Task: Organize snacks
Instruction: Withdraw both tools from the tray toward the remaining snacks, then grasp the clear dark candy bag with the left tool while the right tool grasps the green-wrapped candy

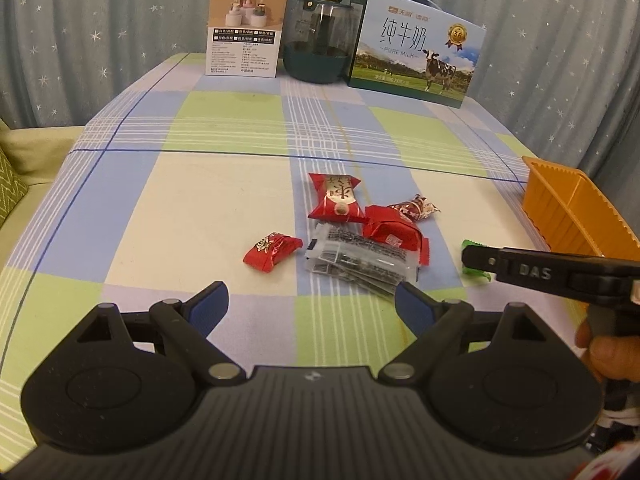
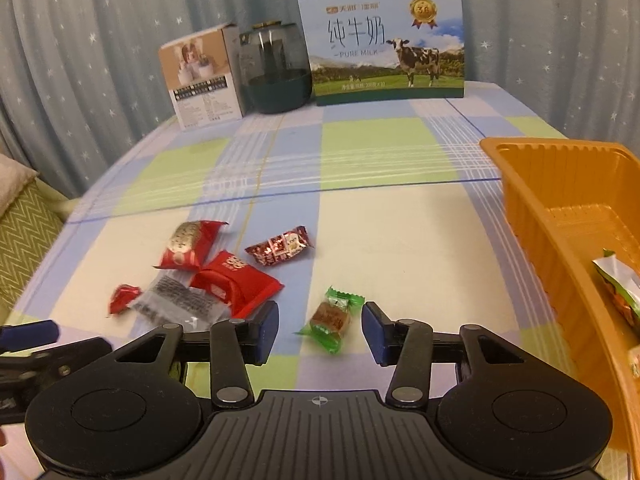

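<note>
A green-wrapped candy (image 2: 330,322) lies on the checked cloth between the open fingers of my right gripper (image 2: 320,330), which is low over it and not closed on it. In the left wrist view the candy (image 1: 467,245) peeks out behind the right gripper (image 1: 476,260). Several red snacks (image 1: 340,200) and a clear packet (image 1: 360,258) lie in a cluster ahead of my open, empty left gripper (image 1: 310,304). An orange tray (image 2: 532,216) at the right holds a green snack pack (image 2: 618,284).
At the table's far edge stand a white product box (image 1: 244,28), a dark glass jar (image 1: 318,40) and a milk carton box (image 1: 416,48). Starred curtains hang behind. A cushion (image 2: 24,236) lies off the left edge.
</note>
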Motion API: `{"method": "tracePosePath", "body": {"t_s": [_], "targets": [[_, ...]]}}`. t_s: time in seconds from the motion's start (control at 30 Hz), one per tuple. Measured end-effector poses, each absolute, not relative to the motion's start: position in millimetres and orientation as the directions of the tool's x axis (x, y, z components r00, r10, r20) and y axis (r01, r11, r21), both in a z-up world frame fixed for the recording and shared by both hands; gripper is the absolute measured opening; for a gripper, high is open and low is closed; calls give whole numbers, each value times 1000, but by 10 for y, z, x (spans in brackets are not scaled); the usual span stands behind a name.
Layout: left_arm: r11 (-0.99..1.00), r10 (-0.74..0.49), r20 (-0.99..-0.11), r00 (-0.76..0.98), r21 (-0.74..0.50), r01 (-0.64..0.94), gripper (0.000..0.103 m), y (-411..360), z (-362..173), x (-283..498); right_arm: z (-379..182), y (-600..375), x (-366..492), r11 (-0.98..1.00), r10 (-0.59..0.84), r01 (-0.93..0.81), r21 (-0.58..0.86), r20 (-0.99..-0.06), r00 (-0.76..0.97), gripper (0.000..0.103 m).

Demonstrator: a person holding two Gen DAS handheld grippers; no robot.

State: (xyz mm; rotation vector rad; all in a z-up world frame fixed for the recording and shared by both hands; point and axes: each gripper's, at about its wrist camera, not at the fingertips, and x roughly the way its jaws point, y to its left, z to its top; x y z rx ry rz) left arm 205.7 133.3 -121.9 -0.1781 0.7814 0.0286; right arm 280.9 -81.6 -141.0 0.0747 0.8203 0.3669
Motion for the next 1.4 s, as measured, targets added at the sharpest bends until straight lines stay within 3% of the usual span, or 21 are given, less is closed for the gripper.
{"method": "tracePosePath", "body": {"t_s": [0.3,0.87,1.03,1.2,1.4], "targets": [[981,-53,-708,705,-170,-97,89,1368,-1268,2077,-1521,-694,2838,934,331,-322,157,-719,611,26],[974,-64,-698,714,-200,-109,89,1423,-1292,2087,-1510,-411,2529,788,542,-568,238,-705,457,25],[970,-103,-687,720,-229,-79,88,1311,-1314,2190,-1463,-518,2511,842,473,-504,191,-711,520,25],[972,-131,-682,720,-232,-43,78,1122,-1376,2393,-1472,-728,2542,900,368,-419,122,-728,578,25],[987,-77,-692,718,-157,-46,63,935,-1500,2567,-1506,-864,2551,912,347,-393,113,-723,598,25]]}}
